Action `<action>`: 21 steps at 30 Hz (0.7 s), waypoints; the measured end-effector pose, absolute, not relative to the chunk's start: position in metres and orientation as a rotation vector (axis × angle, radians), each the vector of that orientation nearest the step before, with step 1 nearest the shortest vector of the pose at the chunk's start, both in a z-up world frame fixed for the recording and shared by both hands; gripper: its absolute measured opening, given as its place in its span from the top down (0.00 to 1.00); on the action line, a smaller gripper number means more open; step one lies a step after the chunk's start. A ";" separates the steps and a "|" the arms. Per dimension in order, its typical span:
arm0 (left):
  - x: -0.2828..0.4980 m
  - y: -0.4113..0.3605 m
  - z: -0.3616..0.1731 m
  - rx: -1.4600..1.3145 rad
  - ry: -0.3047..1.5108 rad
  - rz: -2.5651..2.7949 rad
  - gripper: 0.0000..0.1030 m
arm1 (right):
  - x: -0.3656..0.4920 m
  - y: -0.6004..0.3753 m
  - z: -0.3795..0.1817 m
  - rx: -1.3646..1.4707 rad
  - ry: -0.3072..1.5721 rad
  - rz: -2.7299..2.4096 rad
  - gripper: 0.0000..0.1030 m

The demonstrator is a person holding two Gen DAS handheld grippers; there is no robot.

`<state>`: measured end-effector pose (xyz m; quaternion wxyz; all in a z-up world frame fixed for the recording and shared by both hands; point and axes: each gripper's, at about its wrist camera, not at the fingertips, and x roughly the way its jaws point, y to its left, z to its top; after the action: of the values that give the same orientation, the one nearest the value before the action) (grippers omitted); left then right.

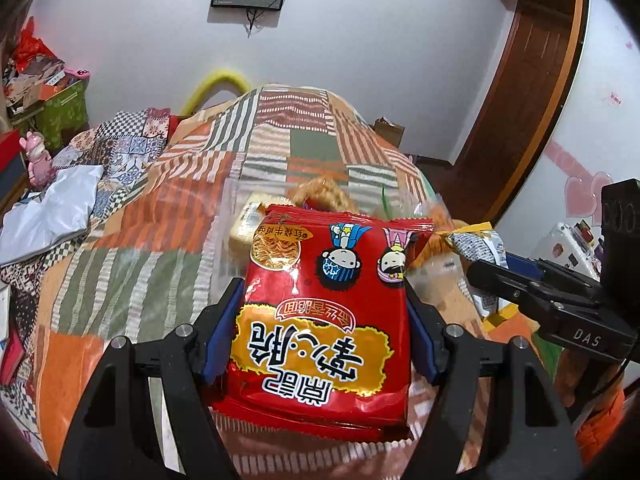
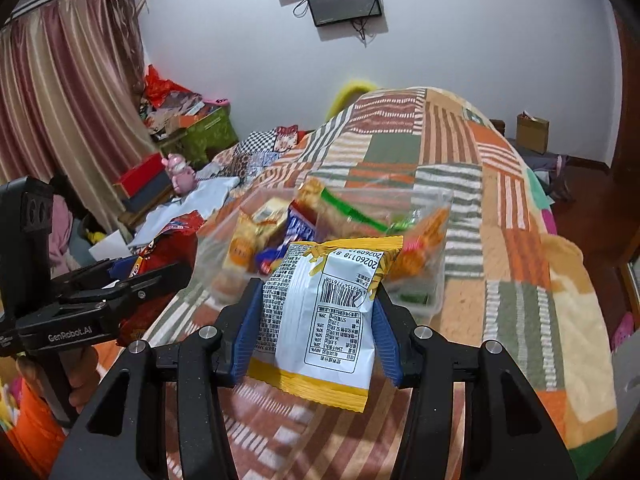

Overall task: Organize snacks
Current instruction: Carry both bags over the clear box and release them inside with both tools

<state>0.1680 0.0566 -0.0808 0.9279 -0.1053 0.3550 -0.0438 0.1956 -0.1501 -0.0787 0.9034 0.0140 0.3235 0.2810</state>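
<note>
My left gripper [image 1: 324, 300] is shut on a red noodle-snack packet [image 1: 320, 320] with cartoon faces, held above the bed. The blue pads [image 1: 224, 332] press both of its sides. My right gripper [image 2: 318, 312] is shut on a white and yellow snack packet [image 2: 324, 320], its barcode side up. That packet [image 1: 478, 250] and the right gripper also show at the right of the left wrist view. A clear plastic bin [image 2: 434, 280] with several snack packs sits on the bed just beyond both packets. The left gripper [image 2: 120, 280] with the red packet [image 2: 168, 252] appears at the left of the right wrist view.
A patchwork bedspread [image 1: 140, 240] of orange, green and striped squares covers the bed. A white cloth [image 1: 52, 216] and a pink toy [image 1: 38, 160] lie at the left. Boxes and clutter [image 2: 188, 120] stand by the curtain. A wooden door [image 1: 528, 100] is at the right.
</note>
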 end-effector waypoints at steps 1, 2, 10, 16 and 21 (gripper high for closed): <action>0.172 0.056 -0.080 -0.218 0.726 -0.093 0.30 | 0.199 -0.149 -0.077 0.028 0.665 0.579 0.54; 0.176 0.056 -0.080 -0.220 0.725 -0.097 0.30 | 0.202 -0.149 -0.076 0.027 0.661 0.577 0.54; 0.210 0.052 -0.080 -0.221 0.732 -0.120 0.30 | 0.224 -0.142 -0.069 -0.001 0.630 0.558 0.54; 0.230 0.044 -0.082 -0.210 0.731 -0.129 0.30 | 0.239 -0.140 -0.073 -0.009 0.630 0.549 0.54; 0.244 0.039 -0.090 -0.194 0.744 -0.111 0.30 | 0.247 -0.139 -0.083 -0.018 0.646 0.539 0.54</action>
<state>0.2438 0.0386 -0.0902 0.9256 -0.0947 0.3625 -0.0539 0.2475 -0.1390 -0.0826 0.9128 -0.0086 0.3135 0.2615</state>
